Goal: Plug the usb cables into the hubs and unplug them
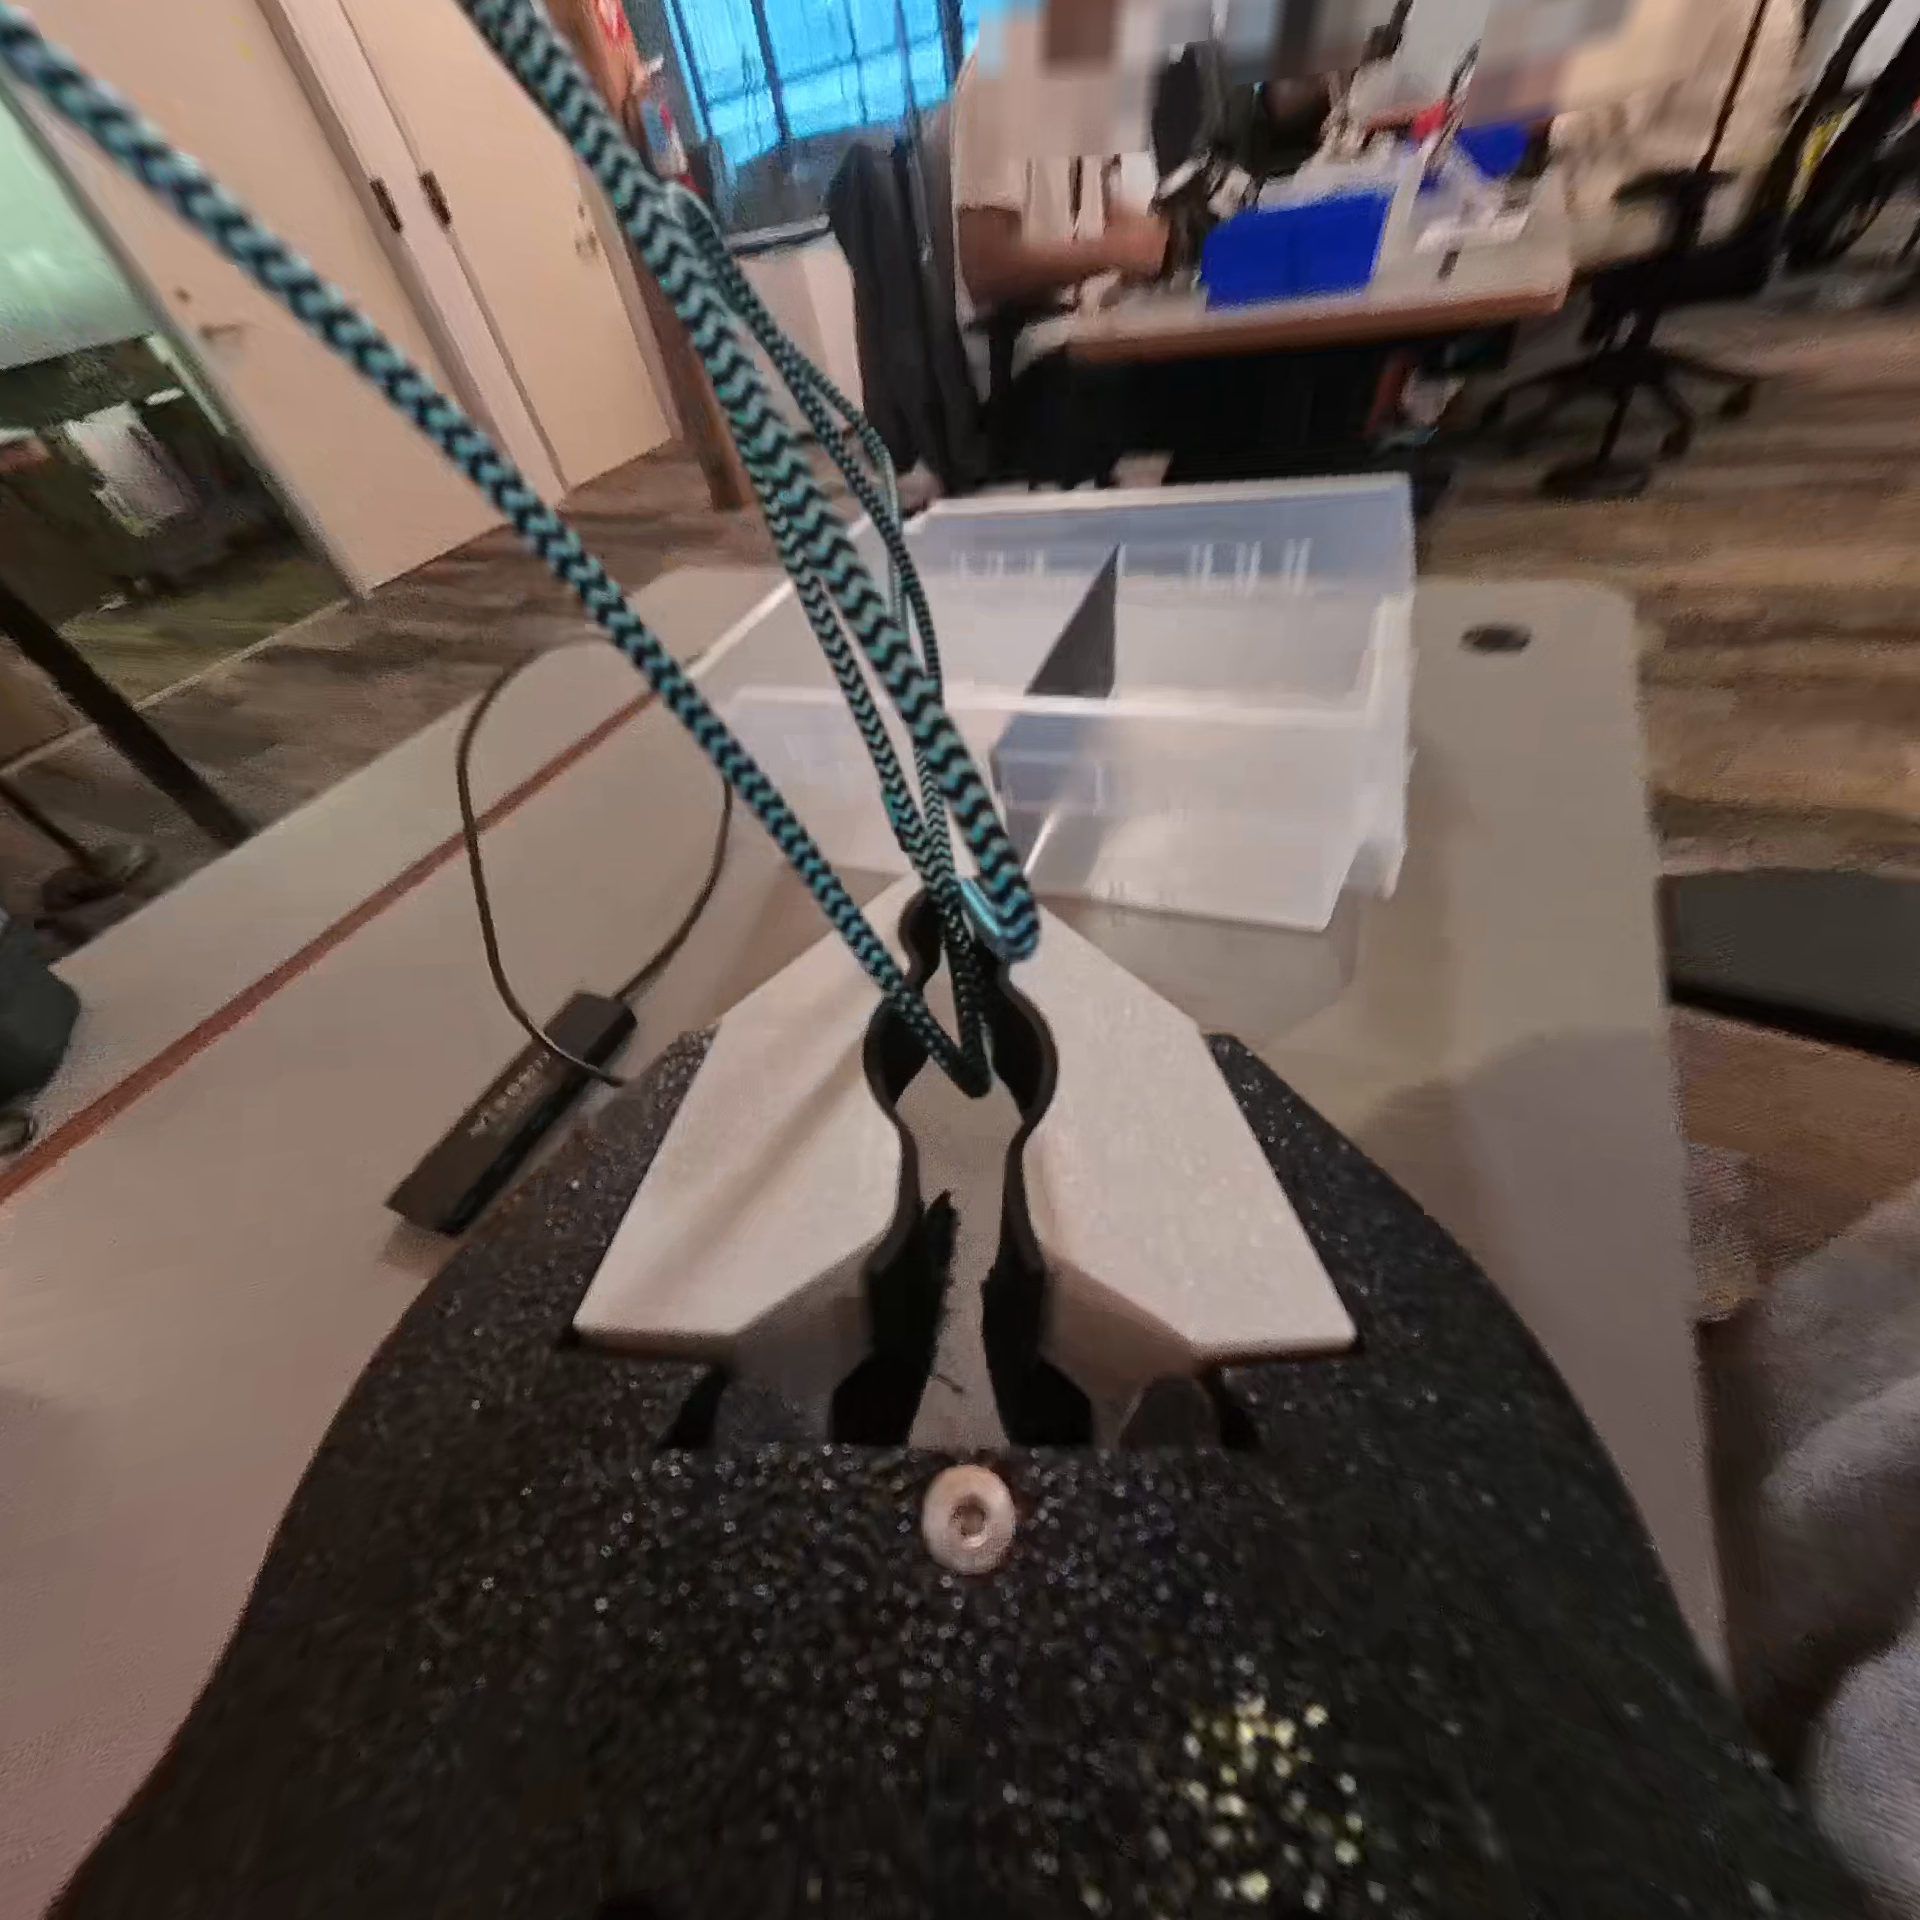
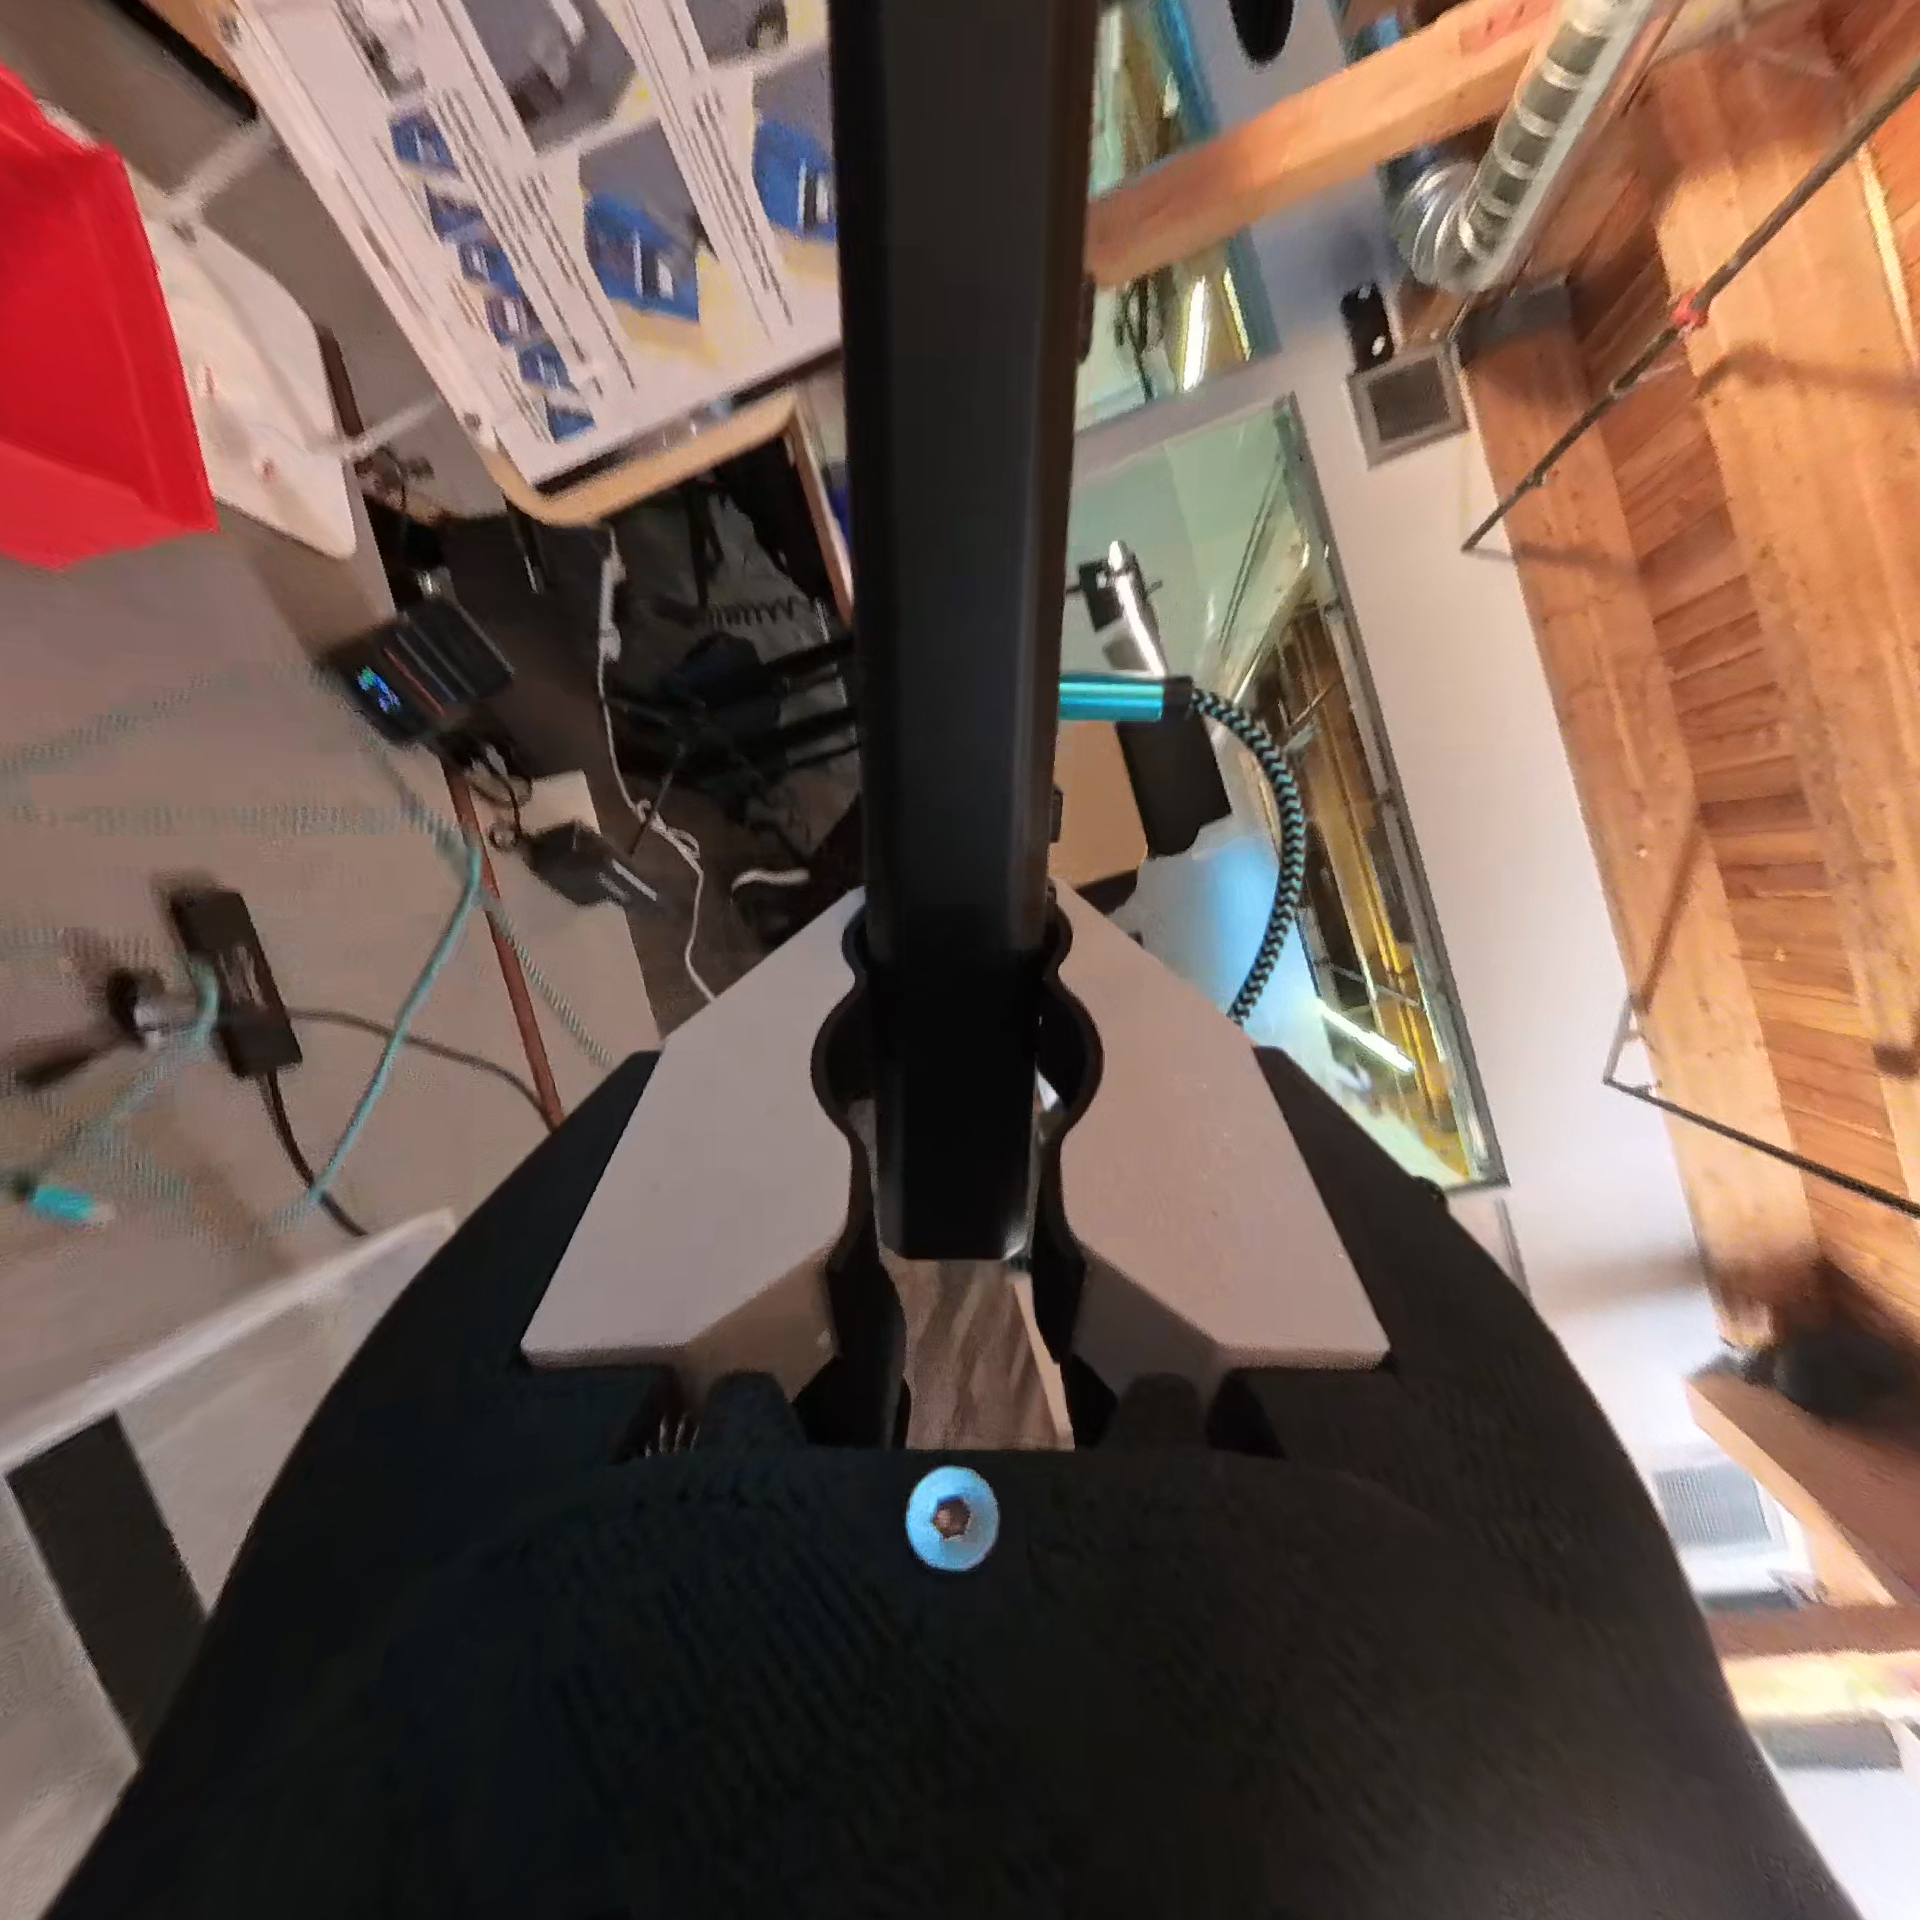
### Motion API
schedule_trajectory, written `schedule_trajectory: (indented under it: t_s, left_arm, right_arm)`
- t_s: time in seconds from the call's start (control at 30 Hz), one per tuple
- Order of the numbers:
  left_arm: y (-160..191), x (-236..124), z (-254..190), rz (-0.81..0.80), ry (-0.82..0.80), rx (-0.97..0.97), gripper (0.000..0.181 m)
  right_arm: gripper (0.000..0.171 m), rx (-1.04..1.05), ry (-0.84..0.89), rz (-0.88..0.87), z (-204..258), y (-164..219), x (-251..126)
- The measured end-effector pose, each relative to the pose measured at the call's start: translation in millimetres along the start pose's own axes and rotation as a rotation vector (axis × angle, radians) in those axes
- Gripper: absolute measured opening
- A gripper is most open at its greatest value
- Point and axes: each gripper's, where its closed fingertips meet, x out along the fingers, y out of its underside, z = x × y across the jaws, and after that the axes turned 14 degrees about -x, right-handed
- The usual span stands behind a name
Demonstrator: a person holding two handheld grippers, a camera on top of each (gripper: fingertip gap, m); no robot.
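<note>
In the left wrist view my left gripper (image 1: 961,930) is shut on a loop of teal-and-black braided USB cable (image 1: 790,499), whose strands run up and to the left out of frame. A black USB hub (image 1: 509,1112) with a thin black cord lies on the table to the gripper's left. In the right wrist view my right gripper (image 2: 956,925) is shut on a long black hub (image 2: 956,520) and holds it in the air. A teal USB plug (image 2: 1122,698) sits in that hub's right side, and its braided cable hangs down. Another black hub (image 2: 237,987) lies on the table with teal cables at it.
A clear plastic compartment box (image 1: 1195,748) stands on the grey table (image 1: 260,1195) straight ahead of the left gripper. A black mat (image 1: 1797,956) lies at the right. A red bin (image 2: 83,353) is at the upper left of the right view. A person sits at a far desk. Tip to tip, the grippers are about 35 cm apart.
</note>
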Motion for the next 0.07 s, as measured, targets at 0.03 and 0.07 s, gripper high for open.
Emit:
schedule_trajectory:
  t_s: [0.03,0.07]
  left_arm:
    - [-15,-9,0,-0.012,0.028,-0.011,0.003]
    - [-30,-17,1,-0.014,0.046,-0.016,0.003]
  right_arm:
    - [0.025,-0.006,-0.013,0.027,0,13,-2]
    - [0.025,-0.008,-0.026,0.056,1,27,-3]
